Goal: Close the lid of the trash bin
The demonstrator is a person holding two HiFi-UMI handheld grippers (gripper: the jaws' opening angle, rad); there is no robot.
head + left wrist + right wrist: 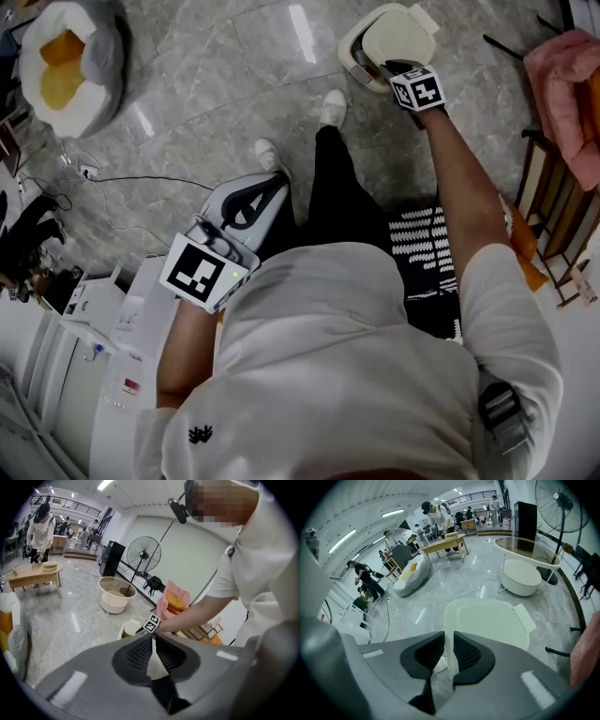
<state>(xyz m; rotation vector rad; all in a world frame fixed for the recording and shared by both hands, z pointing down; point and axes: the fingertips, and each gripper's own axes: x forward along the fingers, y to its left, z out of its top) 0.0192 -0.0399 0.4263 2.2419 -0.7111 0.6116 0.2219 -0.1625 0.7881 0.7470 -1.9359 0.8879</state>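
Right claw point(449, 644) pinches the lid point(487, 618) edge of the trash bin point(352, 56), upper right; left claw point(153, 639) closed, empty.

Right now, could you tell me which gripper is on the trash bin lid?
The right gripper, whose jaws pinch the rim of the trash bin lid; the left gripper is shut on nothing, away from it.
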